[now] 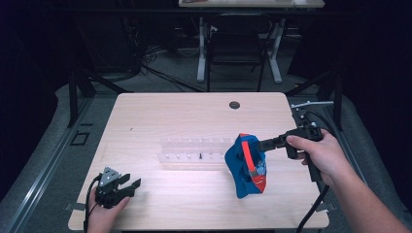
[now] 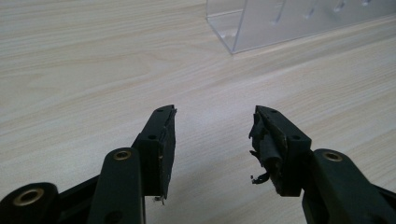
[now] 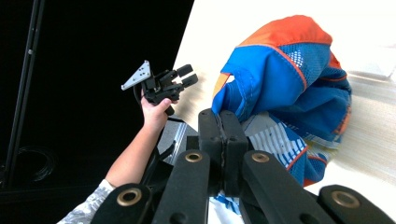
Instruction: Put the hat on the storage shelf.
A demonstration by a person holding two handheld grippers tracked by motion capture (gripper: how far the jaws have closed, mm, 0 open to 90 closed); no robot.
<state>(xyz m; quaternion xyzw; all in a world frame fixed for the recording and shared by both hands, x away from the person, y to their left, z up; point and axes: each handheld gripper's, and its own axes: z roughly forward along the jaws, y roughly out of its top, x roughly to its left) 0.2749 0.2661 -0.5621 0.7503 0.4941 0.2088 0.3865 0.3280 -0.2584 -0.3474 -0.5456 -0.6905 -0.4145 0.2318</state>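
The left gripper [image 1: 127, 187] rests low at the near left corner of the table [image 1: 160, 109], its jaws spread apart with nothing between them and only bare wood ahead (the clear plastic rack [image 2: 299, 21] stands farther off, beyond its tips). The blue and orange cloth [image 1: 247, 166] hangs bunched above the table just right of the middle, its lower folds close to the wood. The right gripper [image 1: 261, 144] is clamped tight on its upper edge from the right side. To do this lift well, I judge the pinch should stay firm and the hand rise smoothly, keeping the cloth clear of the rack. In the right gripper view the fabric spills up and right of the shut jaws.
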